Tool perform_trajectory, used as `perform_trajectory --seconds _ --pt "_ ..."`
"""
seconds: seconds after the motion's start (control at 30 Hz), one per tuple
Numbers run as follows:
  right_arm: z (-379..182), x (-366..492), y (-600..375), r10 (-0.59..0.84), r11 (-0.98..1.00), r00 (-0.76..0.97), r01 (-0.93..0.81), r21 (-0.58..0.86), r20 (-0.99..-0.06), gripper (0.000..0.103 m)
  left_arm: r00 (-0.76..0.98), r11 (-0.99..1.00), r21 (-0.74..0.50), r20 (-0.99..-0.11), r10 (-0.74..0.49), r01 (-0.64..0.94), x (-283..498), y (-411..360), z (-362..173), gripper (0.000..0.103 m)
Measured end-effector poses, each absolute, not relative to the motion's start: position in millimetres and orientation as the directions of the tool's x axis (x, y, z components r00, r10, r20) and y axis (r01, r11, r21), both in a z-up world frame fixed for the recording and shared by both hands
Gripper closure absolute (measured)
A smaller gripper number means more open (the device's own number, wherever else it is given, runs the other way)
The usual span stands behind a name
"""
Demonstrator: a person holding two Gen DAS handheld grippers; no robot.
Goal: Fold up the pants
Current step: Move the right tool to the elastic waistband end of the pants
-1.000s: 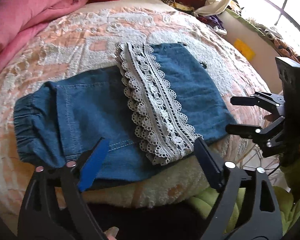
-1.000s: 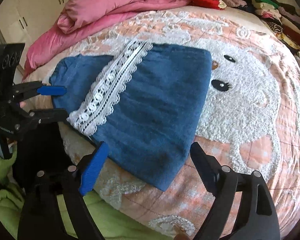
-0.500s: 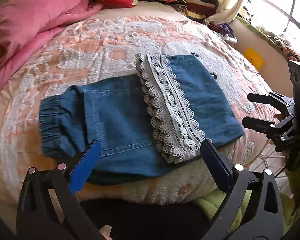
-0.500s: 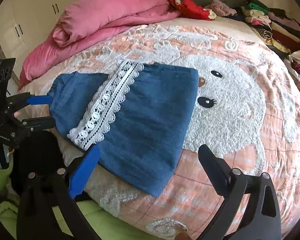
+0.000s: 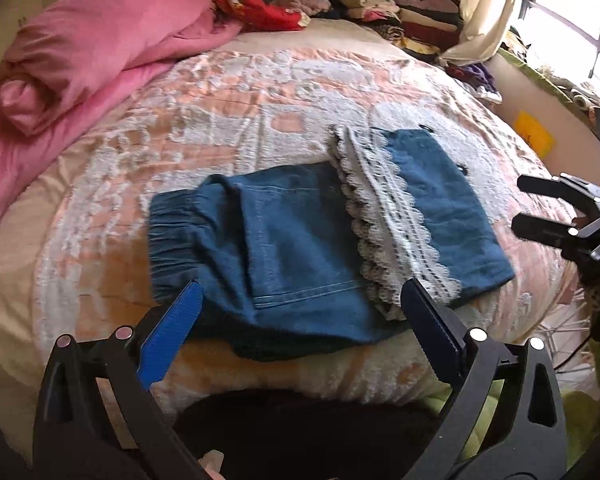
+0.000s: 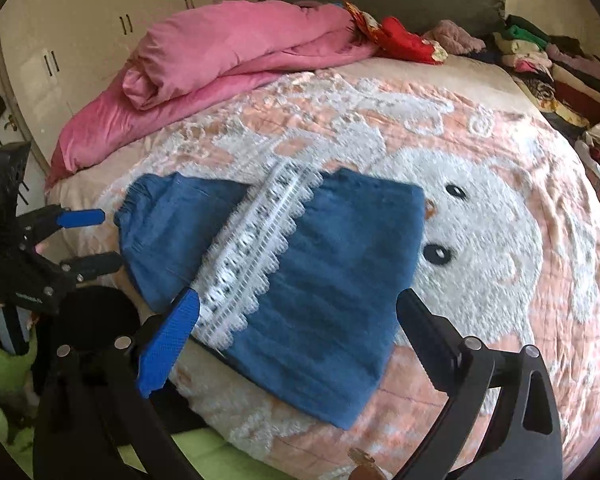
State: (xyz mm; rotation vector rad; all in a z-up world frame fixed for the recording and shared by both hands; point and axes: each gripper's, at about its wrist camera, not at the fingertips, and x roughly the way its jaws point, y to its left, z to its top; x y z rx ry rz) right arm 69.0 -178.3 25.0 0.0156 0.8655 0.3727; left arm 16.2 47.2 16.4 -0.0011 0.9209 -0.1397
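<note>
Blue denim pants (image 5: pixel 300 240) lie folded on the bed, legs doubled over so the white lace hem (image 5: pixel 392 216) runs across the middle; the elastic waist (image 5: pixel 172 236) is at the left. In the right wrist view the same pants (image 6: pixel 324 280) show their lace hem (image 6: pixel 256 256) as a diagonal band. My left gripper (image 5: pixel 300 316) hangs open above the near edge of the pants, touching nothing. My right gripper (image 6: pixel 296 320) is open too, over the folded legs, empty. Each gripper shows in the other's view: the right gripper (image 5: pixel 540 210), the left gripper (image 6: pixel 96 238).
A pink duvet (image 6: pixel 228 56) is heaped at the far left of the bed (image 6: pixel 500 240). Red cloth (image 6: pixel 400 40) and stacks of folded clothes (image 6: pixel 548 64) line the far side. A window (image 5: pixel 572 20) and curtain (image 5: pixel 488 8) stand at the right. Green fabric (image 6: pixel 4 364) is at the near edge.
Both grippers have lifted and drawn back from the pants, which now look smaller and farther off. Their jaws stand a little wider. The pants have not moved.
</note>
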Motion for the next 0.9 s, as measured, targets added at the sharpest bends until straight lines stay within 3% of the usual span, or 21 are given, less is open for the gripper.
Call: perform_trajectory --seconds 0.33,0.9 --pt "37 92 -128 0.385 0.902 0.568 -0.397 0.167 -0.728 0.005 0.607 0.999 -0.027 -0.793 -0.047 0.042 12 78 11 0.010" --pt "30 142 -65 0.428 0.844 0.492 -0.517 0.141 -0.759 0.005 0.570 0.996 -0.086 -0.820 -0.056 -0.026 17 113 -11 0.010"
